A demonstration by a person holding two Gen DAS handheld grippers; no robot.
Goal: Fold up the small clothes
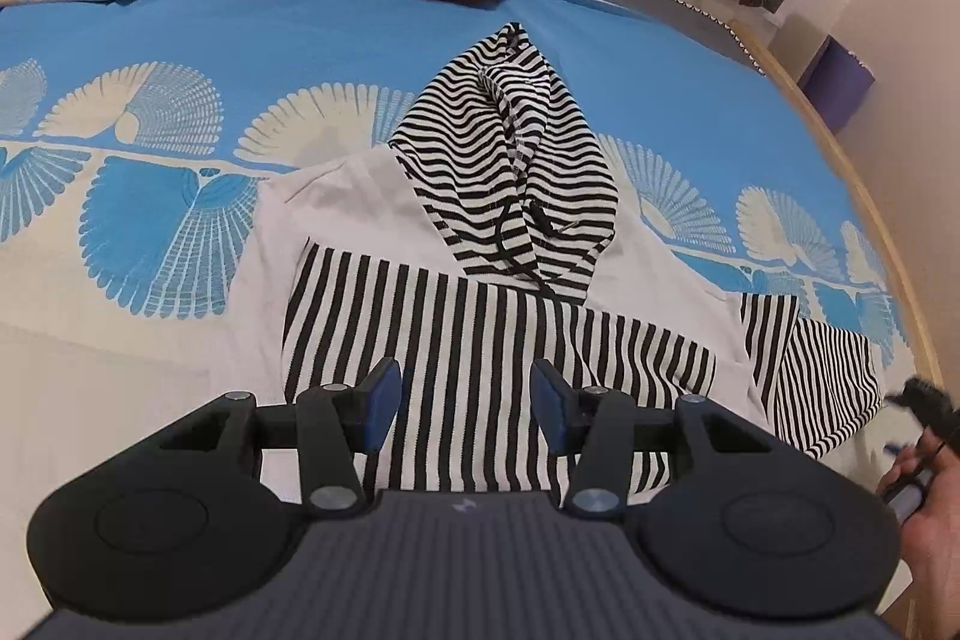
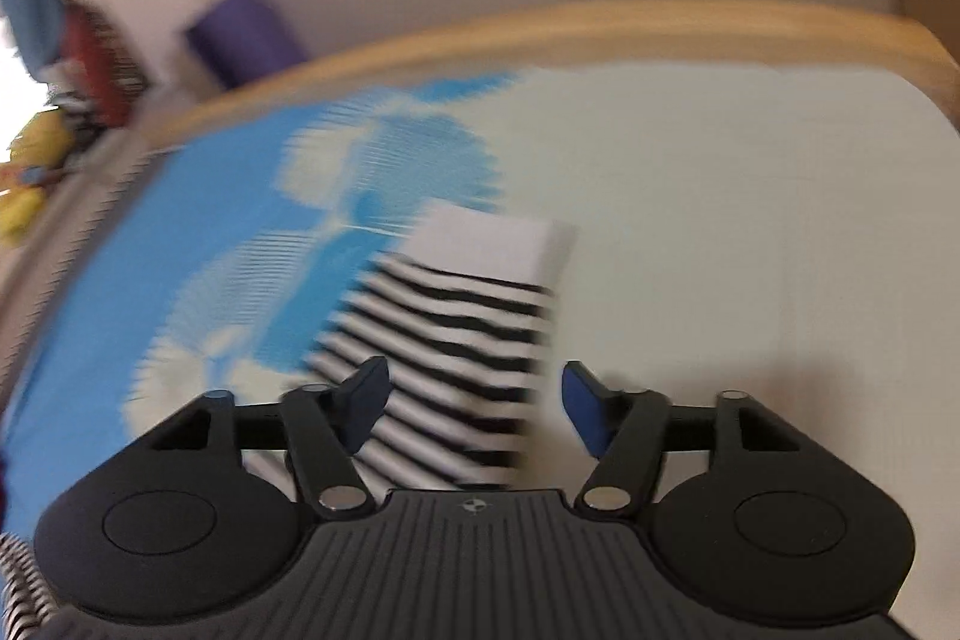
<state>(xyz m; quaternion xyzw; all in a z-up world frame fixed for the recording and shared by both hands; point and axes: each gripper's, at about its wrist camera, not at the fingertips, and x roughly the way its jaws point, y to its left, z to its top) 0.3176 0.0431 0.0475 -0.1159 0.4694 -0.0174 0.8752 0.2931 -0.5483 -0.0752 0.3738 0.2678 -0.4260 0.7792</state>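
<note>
Left tongs (image 1: 461, 403) sat nearest the lens, jaws apart, nothing pinched, hovering over the striped hoodie (image 1: 498, 304). Hoodie lay flat on the bed (image 1: 300, 22), hood up-frame, one sleeve folded across the body. Right tongs (image 2: 474, 409) were also agape and empty, above the other sleeve (image 2: 456, 340); that view was blurred.

A small hooded top (image 1: 498, 328), white with black-and-white stripes, lies flat on the bed, hood pointing to the far side. One striped sleeve is folded across the chest; the other sleeve (image 2: 462, 340) stretches out to the right, its cuff at the end.
</note>
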